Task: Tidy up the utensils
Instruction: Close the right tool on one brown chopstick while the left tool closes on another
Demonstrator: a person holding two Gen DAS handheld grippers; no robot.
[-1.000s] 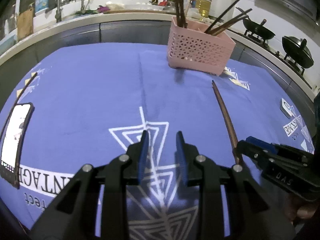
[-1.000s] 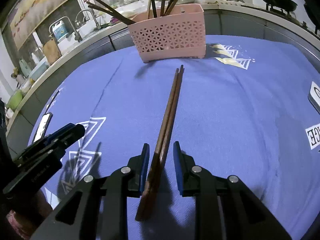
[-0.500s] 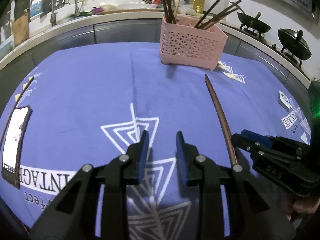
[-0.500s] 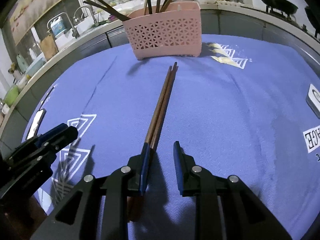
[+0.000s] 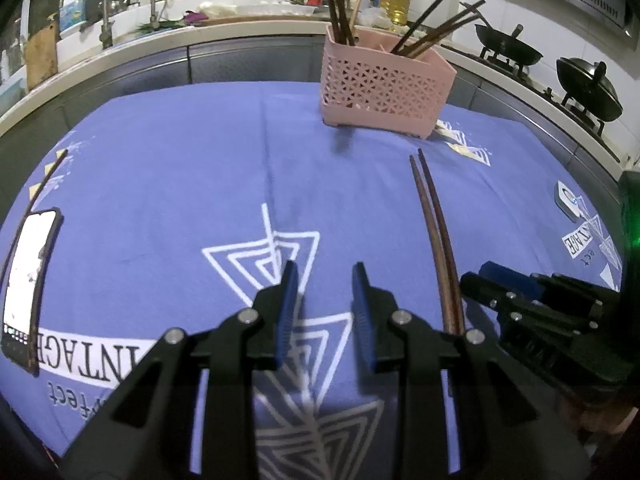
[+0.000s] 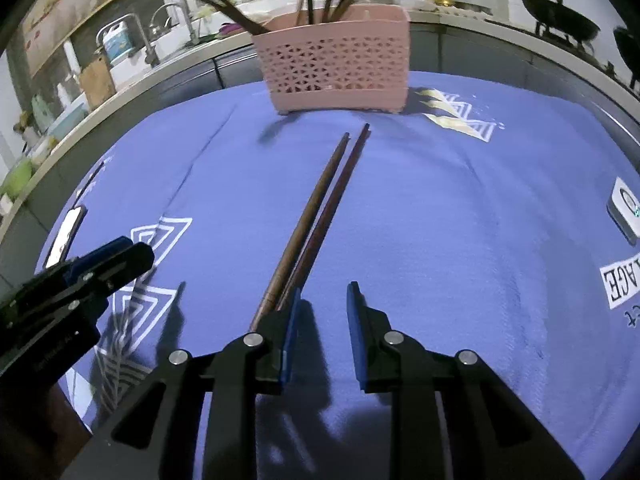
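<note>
Nearest to us, the left gripper (image 5: 325, 312) hovers over the printed white triangles with its jaws parted and nothing between them; we judge it is simply waiting its turn. The right gripper (image 6: 320, 330) also has its jaws apart around bare cloth, and the pair of chopsticks (image 6: 316, 216) lies just outside its left finger, thick ends running under that finger, so we do not hold them. They lie side by side on the cloth, tips pointing toward the pink basket (image 6: 334, 68), which suits a lengthwise pick and a short carry. Our jaws would need to shift left to straddle both sticks.

Beneath all this, the bench wears a blue cloth (image 5: 180, 168) with white lettering; a phone (image 5: 28, 276) rests at its left edge and a small white device (image 6: 626, 210) at its right. Farther off, the basket stands upright near the cloth's far side, already holding several dark chopsticks that lean outward. Behind it run a kitchen counter with a sink and taps, bottles, and woks (image 5: 588, 84) on a stove.
</note>
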